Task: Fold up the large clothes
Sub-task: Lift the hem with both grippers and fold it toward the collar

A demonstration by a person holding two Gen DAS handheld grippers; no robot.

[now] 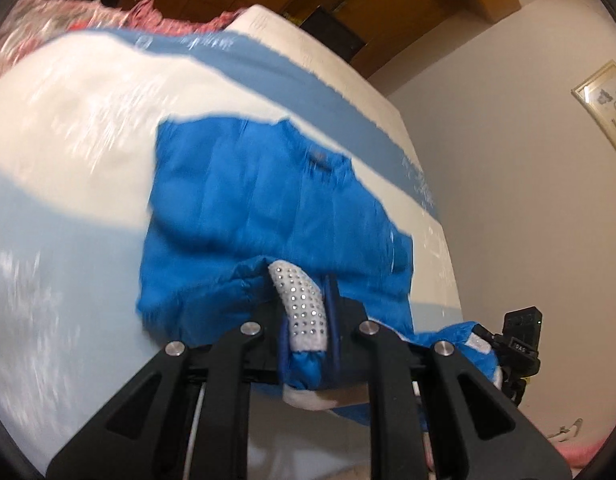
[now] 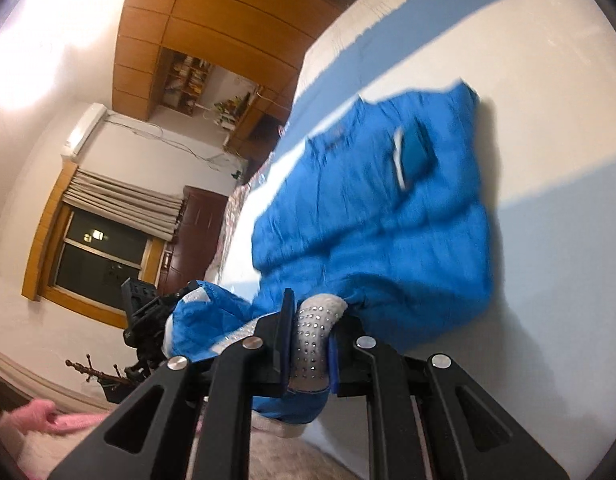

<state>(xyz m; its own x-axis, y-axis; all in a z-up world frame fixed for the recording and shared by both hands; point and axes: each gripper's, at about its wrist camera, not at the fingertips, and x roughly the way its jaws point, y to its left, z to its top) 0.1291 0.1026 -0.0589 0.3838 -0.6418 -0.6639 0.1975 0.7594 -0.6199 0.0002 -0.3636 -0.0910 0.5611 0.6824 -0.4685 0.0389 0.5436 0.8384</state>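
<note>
Left gripper (image 1: 308,312) and right gripper (image 2: 308,340) both clamped on studded hem of blue jacket (image 1: 267,200); rest lies ahead on bed (image 1: 67,120), fold barely begun.

The garment (image 1: 267,208) is bright blue, and its trim (image 1: 301,300) is white with rows of small silver studs. The bed cover (image 1: 67,128) has wide bands of cream and pale blue. The tongs (image 1: 308,316) are black with blue pads.

The black two-finger left gripper (image 1: 308,300) is clamped tight on fabric. The black two-finger right gripper (image 2: 310,328) is likewise clamped, angled downward.
</note>
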